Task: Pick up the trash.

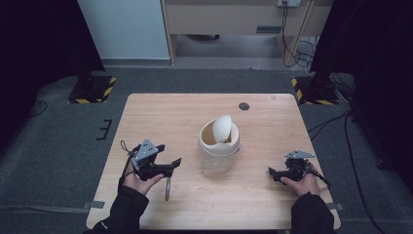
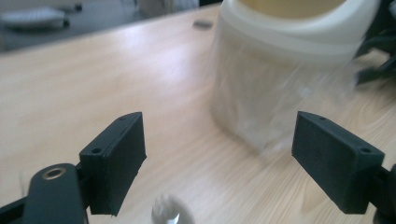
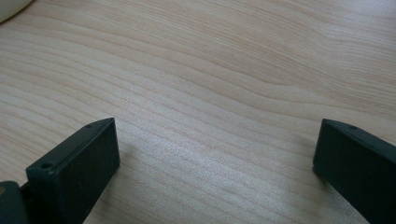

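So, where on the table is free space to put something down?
Free: the far strip of table behind the bin, and the stretch between bin and right claw. Crowded: between left claw and bin, where a metal spoon lies.

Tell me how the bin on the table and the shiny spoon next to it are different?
The bin stands upright in the middle of the table; the spoon lies flat near the left gripper. The bin is big, round and whitish; the spoon is thin and silvery. Both rest on the table, untouched.
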Available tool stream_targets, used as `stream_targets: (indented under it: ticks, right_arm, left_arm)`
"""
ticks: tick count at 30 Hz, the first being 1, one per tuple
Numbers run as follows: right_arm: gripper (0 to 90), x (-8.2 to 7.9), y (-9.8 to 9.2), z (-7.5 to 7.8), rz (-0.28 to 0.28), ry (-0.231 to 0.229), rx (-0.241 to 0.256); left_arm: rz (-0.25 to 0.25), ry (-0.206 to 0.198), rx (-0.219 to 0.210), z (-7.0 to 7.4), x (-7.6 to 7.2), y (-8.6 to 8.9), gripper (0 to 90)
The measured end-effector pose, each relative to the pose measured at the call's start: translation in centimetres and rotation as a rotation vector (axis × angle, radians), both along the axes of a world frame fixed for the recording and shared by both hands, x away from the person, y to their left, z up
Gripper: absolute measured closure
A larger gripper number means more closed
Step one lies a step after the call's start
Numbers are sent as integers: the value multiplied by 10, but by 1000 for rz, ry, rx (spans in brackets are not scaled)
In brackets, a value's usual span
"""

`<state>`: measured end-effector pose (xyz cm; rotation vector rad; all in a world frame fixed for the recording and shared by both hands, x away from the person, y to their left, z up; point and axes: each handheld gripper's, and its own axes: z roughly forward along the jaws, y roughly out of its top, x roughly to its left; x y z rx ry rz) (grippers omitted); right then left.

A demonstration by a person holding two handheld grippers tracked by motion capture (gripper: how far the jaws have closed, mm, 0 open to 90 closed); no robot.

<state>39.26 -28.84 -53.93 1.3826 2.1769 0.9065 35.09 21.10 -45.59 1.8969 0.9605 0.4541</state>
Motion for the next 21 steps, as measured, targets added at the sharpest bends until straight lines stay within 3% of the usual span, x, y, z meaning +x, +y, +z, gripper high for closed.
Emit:
stream_targets:
  ticks: [4,7,8,9,10,11,12,17,21]
  right_arm:
    - [7,0,0,0,2,3,1]
    - [7,-1,0,0,3,2,0]
    - [7,-1,0,0,4,1,0]
    - [7,-1,0,0,4,1,0]
    - [7,-1,0,0,5,0,0]
    - [7,-1,0,0,5,0,0]
    - [7,-1,0,0,4,1,0]
    - [7,-1,0,0,4,1,0]
    - [7,-1,0,0,4,1,0]
  left_arm:
    - [57,87,75,-23,0,3,191]
    - [73,121,94,-30,0,2,213]
    - [88,159,122,-37,0,2,226]
    - [88,159,122,-37,0,2,240]
    - [100,194,152,-44,-1,2,258]
    - [100,194,152,-44,-1,2,267]
    - [112,236,175,-51,0,2,273]
    - [114,285,227,-59,1,-2,303]
    - [119,302,233,-61,0,-3,342]
